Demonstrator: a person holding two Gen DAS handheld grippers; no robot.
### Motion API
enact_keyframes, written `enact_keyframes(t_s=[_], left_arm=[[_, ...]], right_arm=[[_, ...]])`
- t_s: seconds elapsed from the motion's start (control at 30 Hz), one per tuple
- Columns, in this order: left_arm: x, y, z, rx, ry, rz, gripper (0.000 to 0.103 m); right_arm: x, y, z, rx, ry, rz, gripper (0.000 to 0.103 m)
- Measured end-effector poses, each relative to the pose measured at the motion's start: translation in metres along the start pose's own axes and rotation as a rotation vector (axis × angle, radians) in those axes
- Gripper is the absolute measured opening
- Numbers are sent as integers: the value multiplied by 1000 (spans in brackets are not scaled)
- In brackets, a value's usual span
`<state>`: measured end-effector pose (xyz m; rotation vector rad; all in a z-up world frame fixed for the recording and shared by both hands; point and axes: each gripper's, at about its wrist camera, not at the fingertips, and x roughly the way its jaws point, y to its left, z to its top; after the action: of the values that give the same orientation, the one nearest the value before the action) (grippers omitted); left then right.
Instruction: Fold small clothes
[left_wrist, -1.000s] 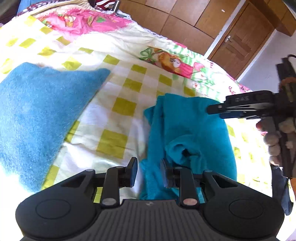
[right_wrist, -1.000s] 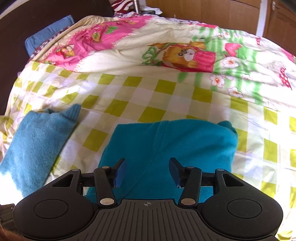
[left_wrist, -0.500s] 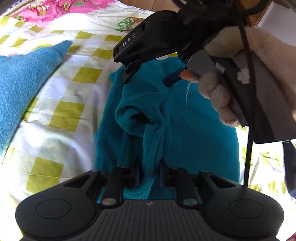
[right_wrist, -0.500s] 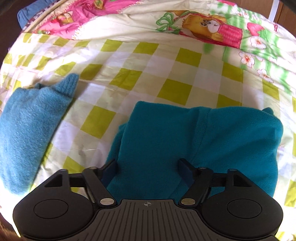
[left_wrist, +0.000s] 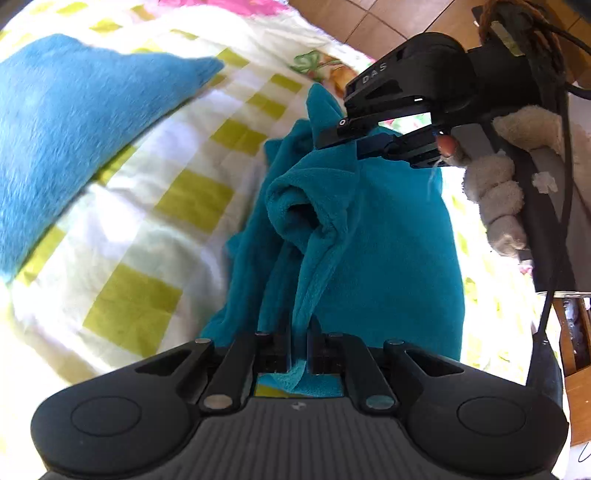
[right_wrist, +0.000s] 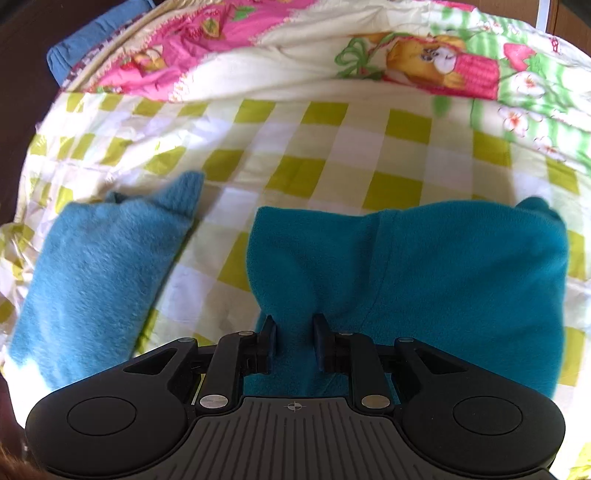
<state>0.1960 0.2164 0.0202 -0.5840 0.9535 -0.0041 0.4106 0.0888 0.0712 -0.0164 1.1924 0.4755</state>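
Both claws, left claw (left_wrist: 298, 345) and right claw (right_wrist: 294, 341), pinch the teal garment (right_wrist: 443, 266)

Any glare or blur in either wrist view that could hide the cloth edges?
Left wrist view: sunlight washes out the bedspread at bottom left and right of the teal garment; the blue towel is motion-smeared. Right wrist view: even light, slight blur on the towel, fisheye bending at the rim; garment edges read clearly.
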Motion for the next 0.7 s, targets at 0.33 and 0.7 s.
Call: enact_keyframes(t_s=[0.33, 0.7], left_arm=[[-8, 10, -12, -5, -13, 64, 27], [-69, -48, 8, 211, -163, 221, 28]], right_arm=[[6, 19, -18, -65, -120, 122, 70], [-103, -85, -35, 67, -350, 118, 68]])
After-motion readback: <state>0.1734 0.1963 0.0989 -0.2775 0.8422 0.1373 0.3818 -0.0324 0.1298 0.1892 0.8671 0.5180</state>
